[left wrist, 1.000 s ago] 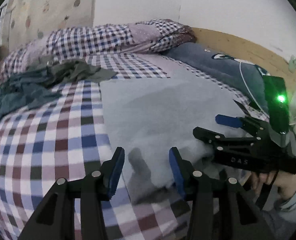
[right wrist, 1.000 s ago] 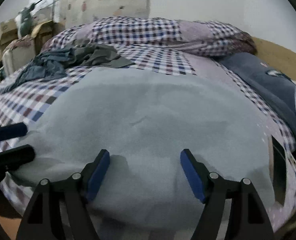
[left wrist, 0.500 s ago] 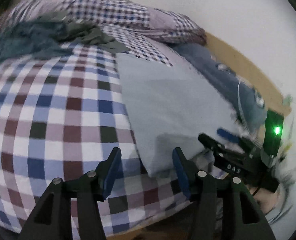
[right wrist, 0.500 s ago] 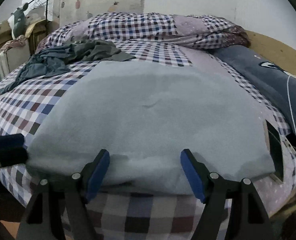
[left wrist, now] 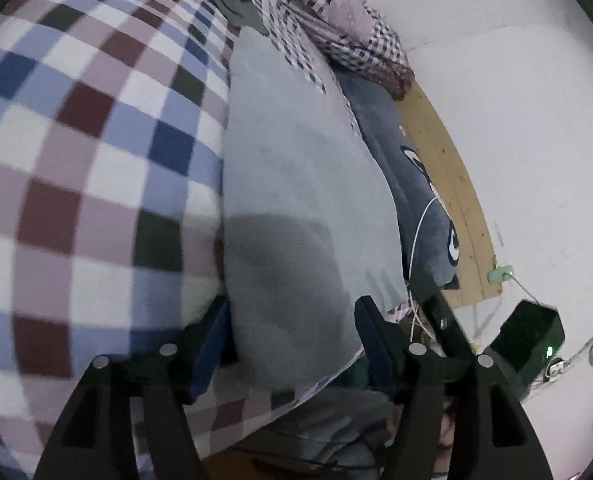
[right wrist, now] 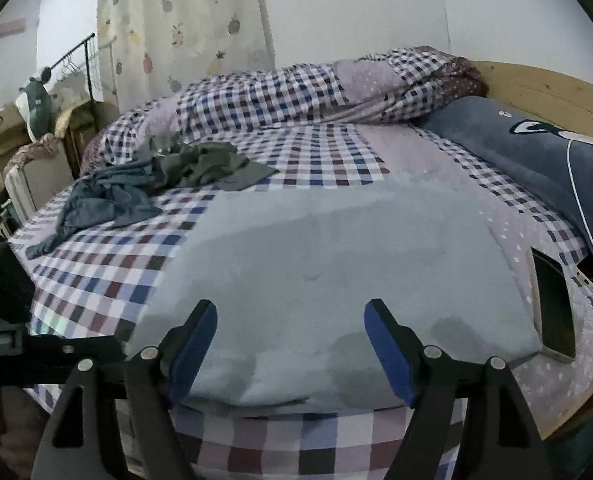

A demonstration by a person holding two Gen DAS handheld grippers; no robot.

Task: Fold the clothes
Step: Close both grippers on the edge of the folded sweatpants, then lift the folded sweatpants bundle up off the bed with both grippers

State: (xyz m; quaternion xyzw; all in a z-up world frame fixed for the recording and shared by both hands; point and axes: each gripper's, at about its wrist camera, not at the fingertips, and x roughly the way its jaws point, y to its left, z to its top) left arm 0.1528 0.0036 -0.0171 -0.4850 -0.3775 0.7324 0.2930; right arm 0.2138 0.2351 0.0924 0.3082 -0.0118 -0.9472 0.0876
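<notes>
Bed sheet: checked, blue, maroon and white, covering the mattress.
Quilt: checked, bunched along the far edge at 12 o'clock.
Pillow: dark blue with a printed figure, at 2 o'clock.
Headboard: pale wood, behind the pillow.
Phone: dark screen, lying flat at 3 o'clock.
Curtain: cream with fruit prints, at 11 o'clock.
</notes>
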